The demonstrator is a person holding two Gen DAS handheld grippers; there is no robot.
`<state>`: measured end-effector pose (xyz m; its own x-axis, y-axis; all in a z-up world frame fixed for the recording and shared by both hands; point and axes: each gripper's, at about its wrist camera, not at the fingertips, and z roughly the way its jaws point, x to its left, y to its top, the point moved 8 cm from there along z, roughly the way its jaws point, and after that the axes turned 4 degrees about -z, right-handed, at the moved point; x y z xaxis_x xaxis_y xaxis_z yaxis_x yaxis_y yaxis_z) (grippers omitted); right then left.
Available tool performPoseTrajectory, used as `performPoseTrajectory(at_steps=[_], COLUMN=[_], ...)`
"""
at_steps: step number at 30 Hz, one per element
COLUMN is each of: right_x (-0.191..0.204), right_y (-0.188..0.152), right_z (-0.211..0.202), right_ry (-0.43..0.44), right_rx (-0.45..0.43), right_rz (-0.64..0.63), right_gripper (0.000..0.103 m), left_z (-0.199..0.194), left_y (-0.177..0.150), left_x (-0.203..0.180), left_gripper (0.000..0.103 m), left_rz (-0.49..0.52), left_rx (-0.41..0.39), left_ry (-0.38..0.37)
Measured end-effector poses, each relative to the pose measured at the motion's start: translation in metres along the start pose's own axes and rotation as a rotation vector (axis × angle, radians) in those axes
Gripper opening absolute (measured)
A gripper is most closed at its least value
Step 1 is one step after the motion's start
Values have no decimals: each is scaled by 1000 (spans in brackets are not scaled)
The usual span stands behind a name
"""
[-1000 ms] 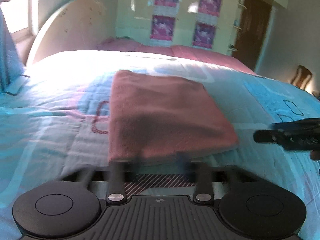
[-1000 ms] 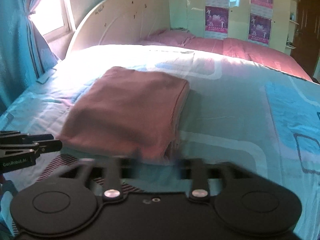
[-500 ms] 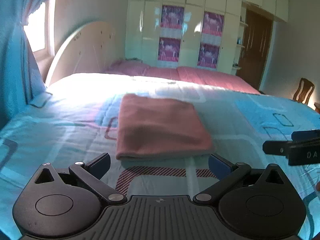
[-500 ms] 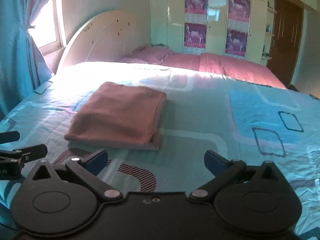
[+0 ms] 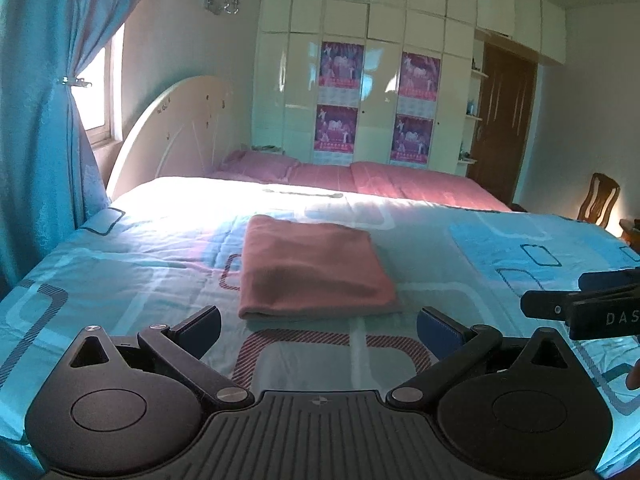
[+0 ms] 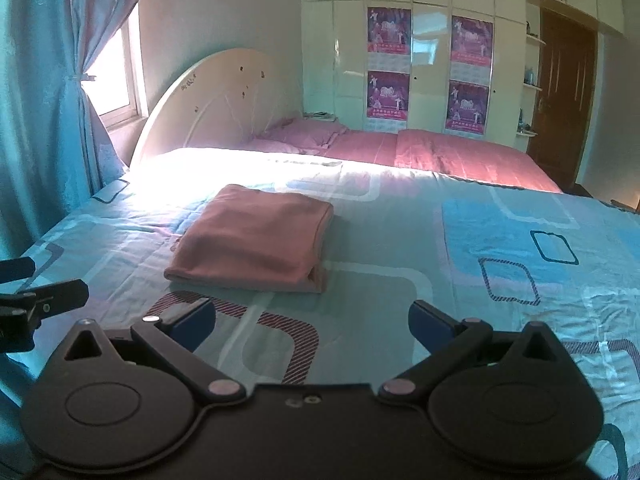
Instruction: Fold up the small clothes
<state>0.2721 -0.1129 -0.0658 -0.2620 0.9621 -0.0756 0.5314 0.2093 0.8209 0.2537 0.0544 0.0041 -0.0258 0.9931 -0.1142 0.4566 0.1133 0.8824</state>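
both fingers of the left gripper [image 5: 319,328] and of the right gripper [image 6: 311,322] stood spread wide and held nothing, while the folded pink cloth [image 5: 314,270] lay flat on the blue bedspread [image 6: 500,248], just beyond both grippers and untouched.

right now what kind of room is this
A bedroom, most likely in a home: a large bed with a curved headboard, pink pillows, and a tall wardrobe behind. A folded pink cloth lies on the bedspread.
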Motion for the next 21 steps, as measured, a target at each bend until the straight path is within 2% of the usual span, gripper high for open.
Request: performPoseTrajectory(at_steps=[21], right_x=[0], right_y=[-1], right_z=[-11], right_ry=[-20], right_rx=[-18], right_rz=[-20], right_gripper=[102], left_z=[-13], left_y=[3], left_x=[-9], left_gripper=[103], left_rz=[10], left_rx=[-36], left_ry=[-12])
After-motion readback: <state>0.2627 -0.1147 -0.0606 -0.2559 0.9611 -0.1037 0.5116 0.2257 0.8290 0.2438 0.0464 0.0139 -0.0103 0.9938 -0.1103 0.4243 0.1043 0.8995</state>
